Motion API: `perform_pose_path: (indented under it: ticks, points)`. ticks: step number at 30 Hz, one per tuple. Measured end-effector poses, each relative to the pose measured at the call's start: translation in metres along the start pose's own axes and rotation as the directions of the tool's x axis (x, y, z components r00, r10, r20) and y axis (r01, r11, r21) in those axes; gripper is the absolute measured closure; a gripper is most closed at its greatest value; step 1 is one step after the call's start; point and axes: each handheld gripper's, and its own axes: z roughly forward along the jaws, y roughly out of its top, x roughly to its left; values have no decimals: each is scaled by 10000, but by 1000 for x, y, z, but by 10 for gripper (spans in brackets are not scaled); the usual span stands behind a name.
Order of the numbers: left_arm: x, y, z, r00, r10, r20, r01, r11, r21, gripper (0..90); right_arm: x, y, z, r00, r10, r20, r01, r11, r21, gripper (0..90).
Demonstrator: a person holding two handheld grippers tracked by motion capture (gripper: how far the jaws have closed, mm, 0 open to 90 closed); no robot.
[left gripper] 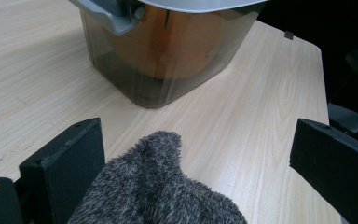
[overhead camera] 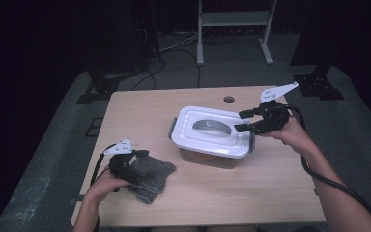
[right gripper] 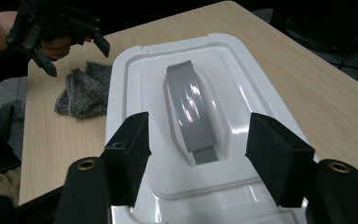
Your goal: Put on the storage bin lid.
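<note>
Both claws agape: right claw (overhead camera: 242,121) over lid (overhead camera: 207,137), left claw (overhead camera: 142,155) over cloth (overhead camera: 157,171).

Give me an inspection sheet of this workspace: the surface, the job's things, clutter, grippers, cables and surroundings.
Surface: light wooden table with a round hole near its far edge.
Job's things: lidded box, white lid on, grey handle lying flat; grey fuzzy cloth at front left.
Clutter: nothing seen.
Grippers: left gripper open, jaws either side of the cloth; right gripper open over the lid's handle end.
Cables: black cable trailing from the right gripper; loose cables on the floor beyond the table.
Surroundings: grey floor, dark stands, a pale shelf frame behind.
</note>
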Motion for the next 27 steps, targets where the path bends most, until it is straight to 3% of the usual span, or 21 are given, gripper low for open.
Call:
perform_pose_path:
  ticks: [27]
  points:
    - [0, -1, 1, 10000, -32, 15, 32, 10000, 66, 24, -4, -45, -32, 9955, 815, 476, -816, 9967, 9, 354]
